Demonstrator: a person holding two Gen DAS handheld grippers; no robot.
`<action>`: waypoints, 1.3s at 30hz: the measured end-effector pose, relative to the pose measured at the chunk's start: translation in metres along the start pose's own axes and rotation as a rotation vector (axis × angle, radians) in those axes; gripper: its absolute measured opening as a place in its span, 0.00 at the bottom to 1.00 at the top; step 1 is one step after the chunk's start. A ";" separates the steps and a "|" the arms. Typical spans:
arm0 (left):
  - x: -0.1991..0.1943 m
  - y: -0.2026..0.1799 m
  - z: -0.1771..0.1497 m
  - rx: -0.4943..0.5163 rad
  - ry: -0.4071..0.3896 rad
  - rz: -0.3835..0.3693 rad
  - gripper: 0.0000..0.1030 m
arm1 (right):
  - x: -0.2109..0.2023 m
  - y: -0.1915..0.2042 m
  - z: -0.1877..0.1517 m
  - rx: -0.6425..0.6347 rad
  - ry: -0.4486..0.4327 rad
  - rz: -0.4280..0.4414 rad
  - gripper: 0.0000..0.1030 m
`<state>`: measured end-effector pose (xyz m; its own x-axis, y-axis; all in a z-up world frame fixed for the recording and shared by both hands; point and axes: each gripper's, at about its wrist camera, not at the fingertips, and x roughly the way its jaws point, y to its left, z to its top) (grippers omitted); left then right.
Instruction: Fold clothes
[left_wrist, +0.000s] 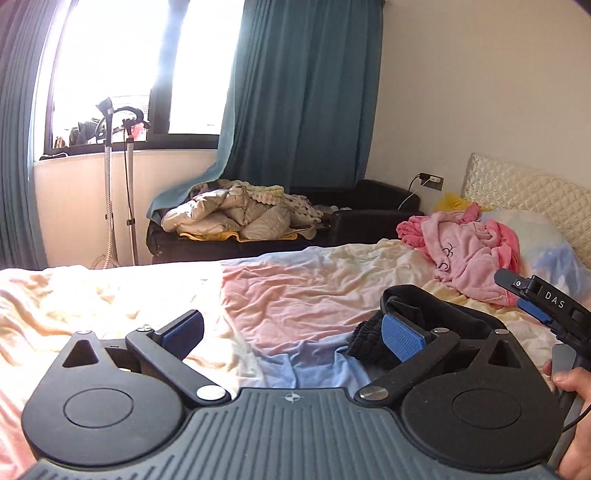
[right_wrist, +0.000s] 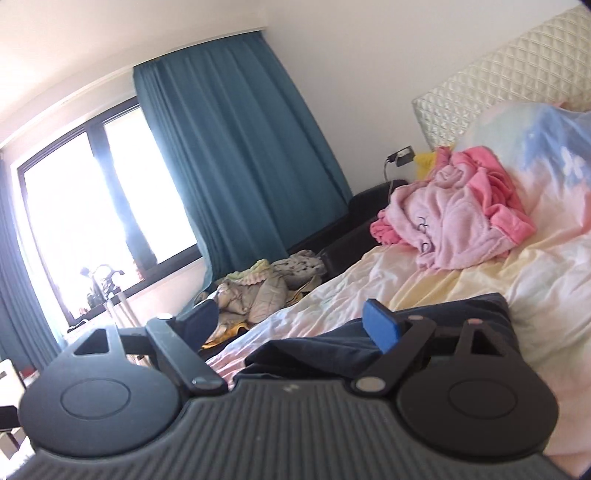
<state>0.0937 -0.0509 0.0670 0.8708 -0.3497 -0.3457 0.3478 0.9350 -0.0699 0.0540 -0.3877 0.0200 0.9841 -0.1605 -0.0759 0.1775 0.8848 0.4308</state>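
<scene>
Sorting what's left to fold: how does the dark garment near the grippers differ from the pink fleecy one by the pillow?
The dark navy garment lies low and fairly flat on the pastel bedsheet; the pink fleecy garment sits heaped and crumpled. The dark one is smooth with a ribbed edge, the pink one plush. The dark one lies near the grippers, the pink one by the pillow. Neither is gripped.

place: home bedroom | evidence: bed (left_wrist: 295, 295), quilted headboard (left_wrist: 524, 192), curtains (left_wrist: 295, 92), probably sofa (left_wrist: 258, 243)

Teal curtains (left_wrist: 295, 92), pink robe (left_wrist: 469, 254), pastel patchwork bedsheet (left_wrist: 288, 288), black garment (left_wrist: 424, 321).
</scene>
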 end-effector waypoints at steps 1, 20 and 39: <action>-0.010 0.006 -0.001 0.002 -0.010 0.016 1.00 | -0.004 0.013 -0.002 -0.025 0.013 0.029 0.84; -0.083 0.065 -0.066 -0.080 -0.102 0.253 1.00 | -0.050 0.133 -0.070 -0.345 0.182 0.321 0.84; -0.062 0.068 -0.081 -0.037 -0.048 0.286 1.00 | -0.023 0.136 -0.104 -0.392 0.167 0.300 1.00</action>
<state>0.0356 0.0394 0.0076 0.9473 -0.0736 -0.3117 0.0740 0.9972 -0.0104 0.0558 -0.2183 -0.0133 0.9730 0.1688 -0.1576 -0.1563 0.9837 0.0886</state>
